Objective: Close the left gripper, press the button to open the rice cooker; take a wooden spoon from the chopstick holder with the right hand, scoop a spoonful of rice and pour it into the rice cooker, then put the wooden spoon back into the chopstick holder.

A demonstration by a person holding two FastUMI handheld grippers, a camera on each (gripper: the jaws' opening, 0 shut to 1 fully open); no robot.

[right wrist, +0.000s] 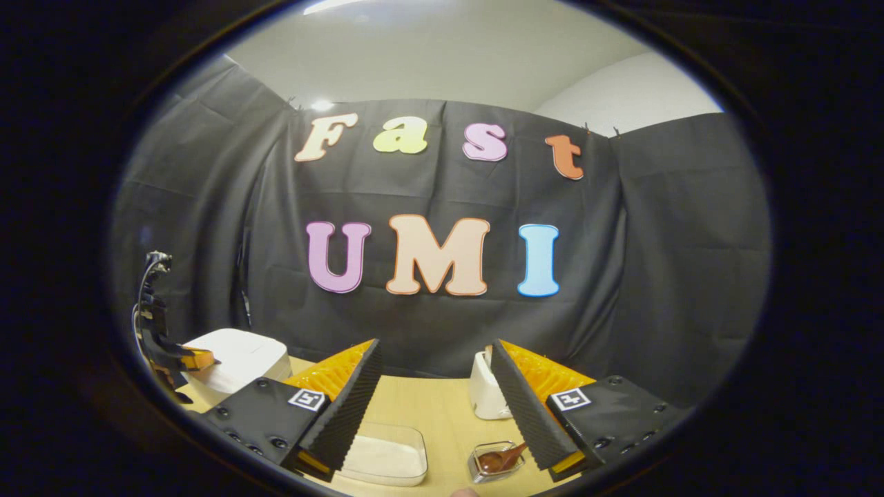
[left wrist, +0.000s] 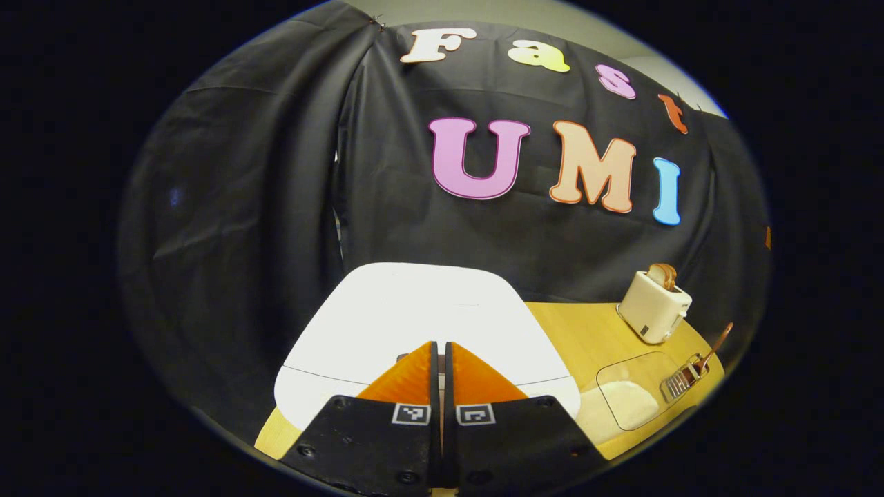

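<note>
The left gripper [left wrist: 440, 359] is hovering fully closed, holding nothing, over the rice cooker [left wrist: 414, 324] at the table's [left wrist: 587, 331] left edge — it should be pressing the button squarely, firmly.

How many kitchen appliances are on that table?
2: a white rice cooker on the table's left, lid down, and a toaster near the back wall on the right. Others may be hidden.

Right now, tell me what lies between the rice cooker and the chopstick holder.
In the left gripper view, the clear rice container sits on the wooden table between the rice cooker and the chopstick holder.
</note>
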